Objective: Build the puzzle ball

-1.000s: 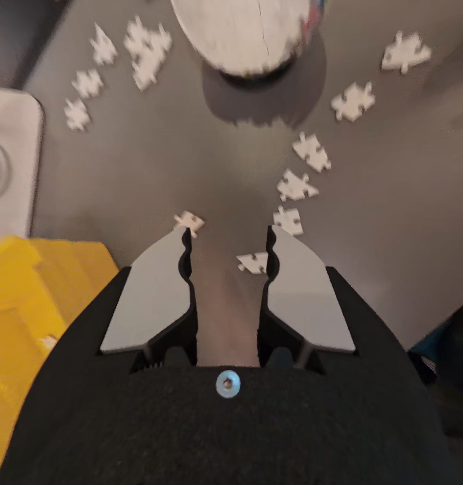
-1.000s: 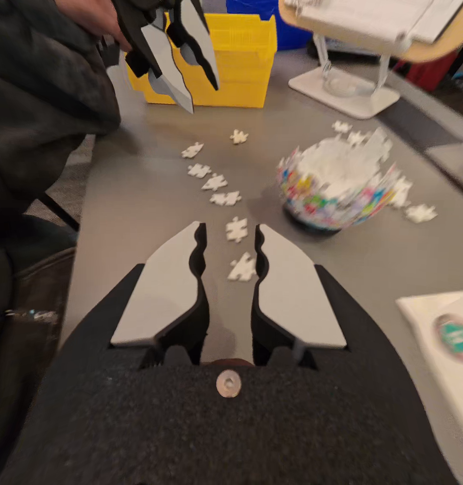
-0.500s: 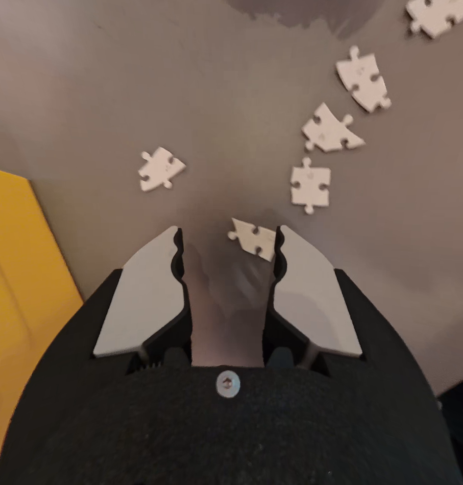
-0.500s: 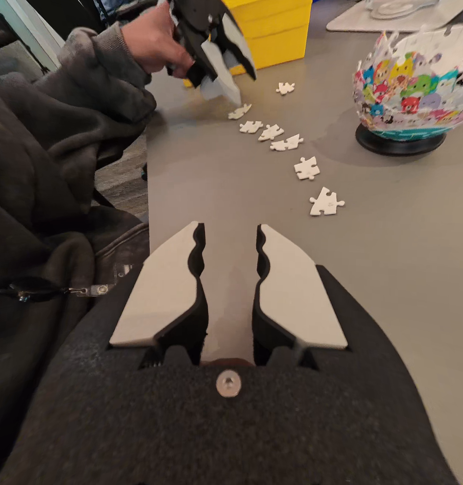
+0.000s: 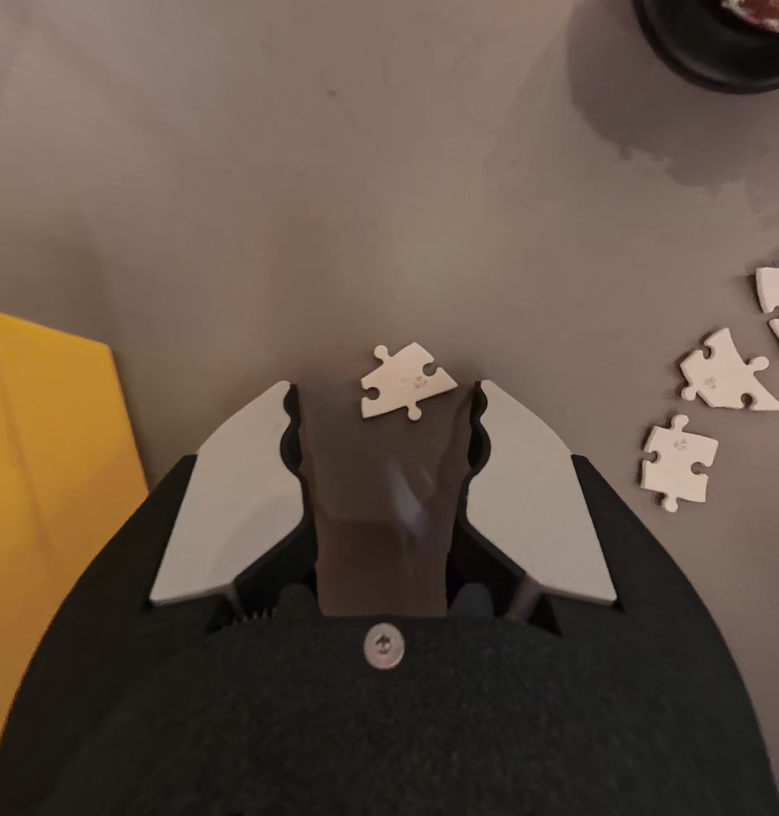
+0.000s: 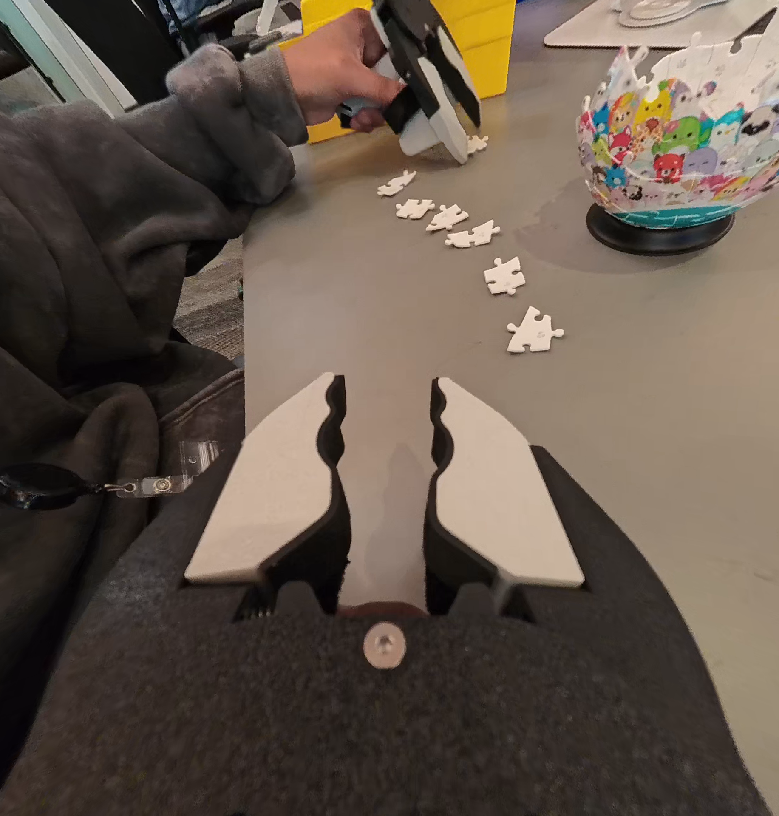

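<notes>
The ball [image 6: 687, 145] sat barely half built at upper right, 7 pieces left, as the wide-open left gripper [image 5: 384, 388] straddled a piece [image 5: 405, 382]; the right gripper [image 6: 387, 379] gaped empty.

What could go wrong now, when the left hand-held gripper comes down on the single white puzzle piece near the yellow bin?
1. The puzzle piece lies flat on the table, just ahead of the open left hand-held gripper; the fingertips may slide over it or push it away.
2. The piece lies closer to the right finger, so closing could spin it rather than grip it.
3. The yellow bin is close on the left; the gripper may bump it.
</notes>
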Available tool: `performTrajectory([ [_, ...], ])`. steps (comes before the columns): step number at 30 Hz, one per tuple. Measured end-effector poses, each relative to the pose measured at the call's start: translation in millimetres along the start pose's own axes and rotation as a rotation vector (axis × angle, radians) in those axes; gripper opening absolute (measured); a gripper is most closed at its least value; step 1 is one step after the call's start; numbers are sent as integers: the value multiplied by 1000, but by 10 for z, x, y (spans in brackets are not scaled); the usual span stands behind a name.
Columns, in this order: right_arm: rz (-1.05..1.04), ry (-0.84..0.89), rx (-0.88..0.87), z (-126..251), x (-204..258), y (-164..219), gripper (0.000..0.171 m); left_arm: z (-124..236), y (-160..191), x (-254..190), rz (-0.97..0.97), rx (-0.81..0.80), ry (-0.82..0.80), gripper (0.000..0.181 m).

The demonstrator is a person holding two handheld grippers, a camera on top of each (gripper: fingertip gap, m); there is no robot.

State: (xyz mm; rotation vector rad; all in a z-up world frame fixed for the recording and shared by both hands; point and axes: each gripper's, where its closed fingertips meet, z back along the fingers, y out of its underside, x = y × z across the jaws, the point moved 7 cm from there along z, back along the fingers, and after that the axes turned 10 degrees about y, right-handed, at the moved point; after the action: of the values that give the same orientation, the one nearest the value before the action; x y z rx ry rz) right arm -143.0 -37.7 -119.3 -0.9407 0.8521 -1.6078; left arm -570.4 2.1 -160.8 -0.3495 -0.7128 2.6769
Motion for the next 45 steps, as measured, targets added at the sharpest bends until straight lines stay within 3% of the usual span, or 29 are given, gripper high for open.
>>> performTrajectory([
  [2,14,-5,-14,-5,21,-19,36,-14,-14,-32,-17,-17,7,68],
  [3,16,-5,-10,-12,25,-15,36,-11,-16,-58,-30,-19,8,47],
  [4,17,-6,-4,-23,29,-5,36,-15,-16,-84,-38,-19,10,40],
  [10,6,-35,-47,-63,67,-108,30,70,-26,-336,-129,-82,-34,40],
  [16,-82,-76,-140,-227,-8,-906,20,664,-385,-1456,-404,-406,-117,40],
  [19,-229,-115,-163,-418,-34,-1259,18,839,-483,-2019,-397,-549,-232,40],
  [26,-336,-242,-173,-645,248,-1299,12,1063,-471,-2729,-358,-782,-304,40],
  [28,-367,-295,-203,-604,282,-1305,4,1078,-456,-2810,-391,-782,-324,40],
  [36,-397,-396,-186,-544,326,-1306,16,1032,-379,-2925,-465,-744,-350,40],
  [37,-384,-401,-170,-551,341,-1301,9,1011,-378,-2944,-484,-734,-368,40],
  [41,-317,-314,-96,-537,281,-1253,2,926,-372,-2981,-505,-694,-379,39],
  [45,-87,-138,64,-437,90,-1205,2,906,-332,-2985,-470,-711,-212,26],
])
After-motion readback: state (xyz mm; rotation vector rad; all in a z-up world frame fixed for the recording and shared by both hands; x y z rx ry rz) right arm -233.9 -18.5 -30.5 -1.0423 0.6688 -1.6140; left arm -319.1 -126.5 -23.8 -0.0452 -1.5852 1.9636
